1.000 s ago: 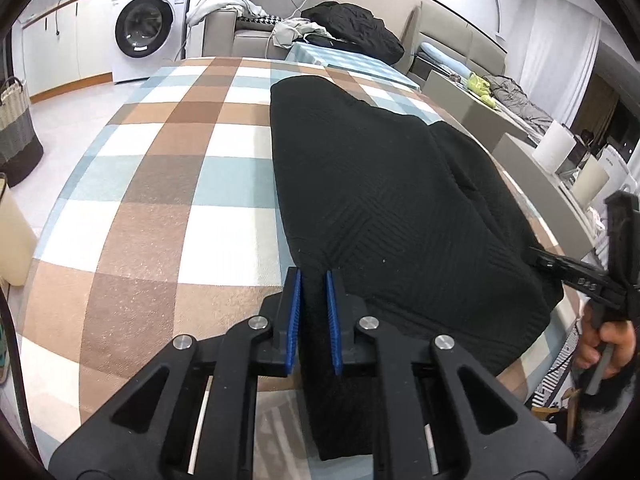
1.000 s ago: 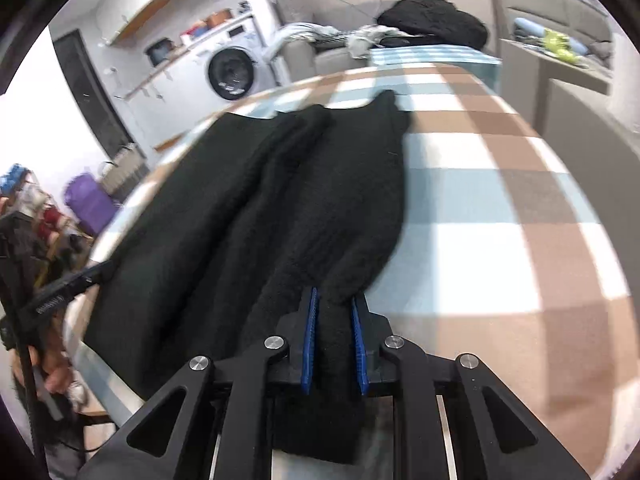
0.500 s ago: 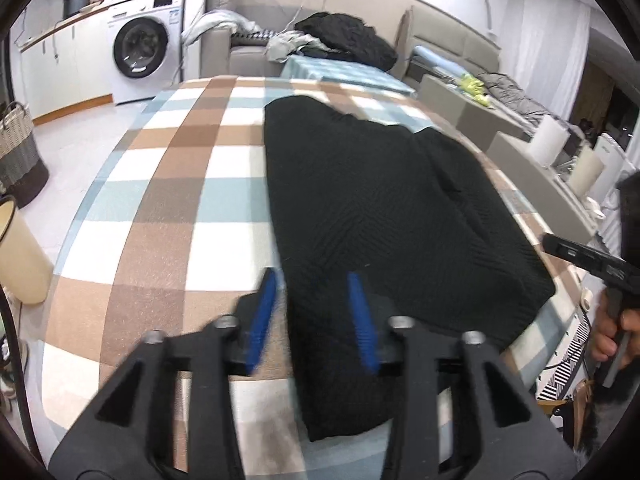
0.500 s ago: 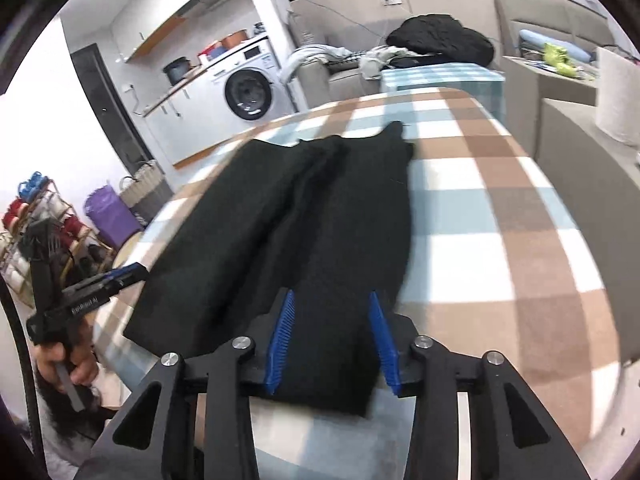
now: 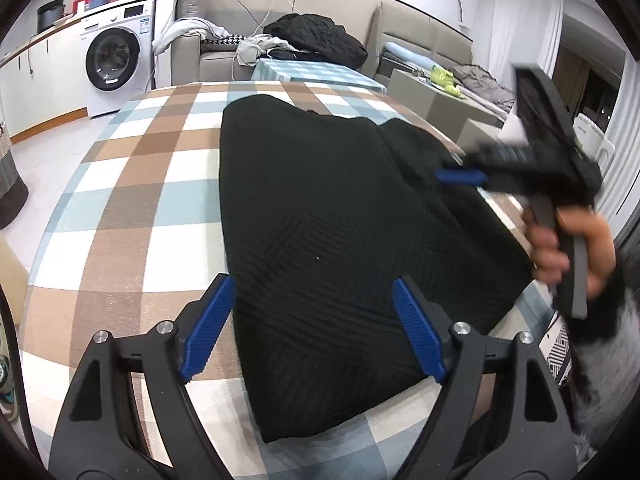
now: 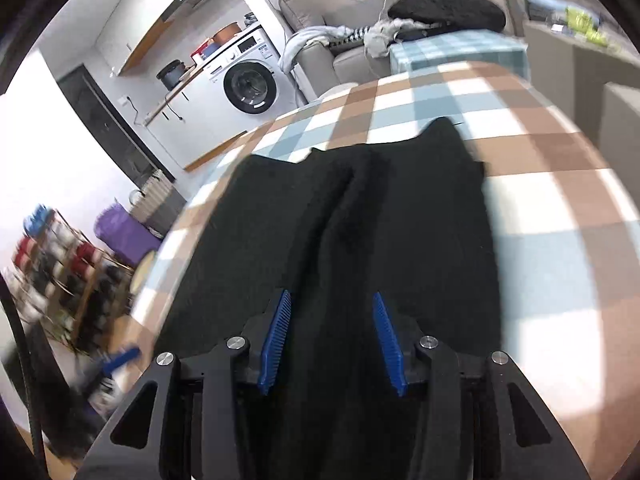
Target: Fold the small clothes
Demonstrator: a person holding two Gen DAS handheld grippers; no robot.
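left gripper (image 5: 312, 328) jaws just opened, apart | right gripper (image 6: 332, 344) likewise, empty | black garment (image 5: 340, 220) released at table (image 5: 132, 208) near edge; fold laid

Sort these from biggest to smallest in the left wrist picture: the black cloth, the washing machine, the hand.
1. Cloth
2. Washing machine
3. Hand
The last two look close in size, and the hand is nearer the camera, so that order is unsure.

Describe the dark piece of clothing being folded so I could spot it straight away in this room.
Find the big table under the brown, white and blue checked cloth. The black knit garment lies flat along it, folded lengthwise, with a woven zigzag texture. The other black heap sits bunched up on the sofa behind, not on the table.
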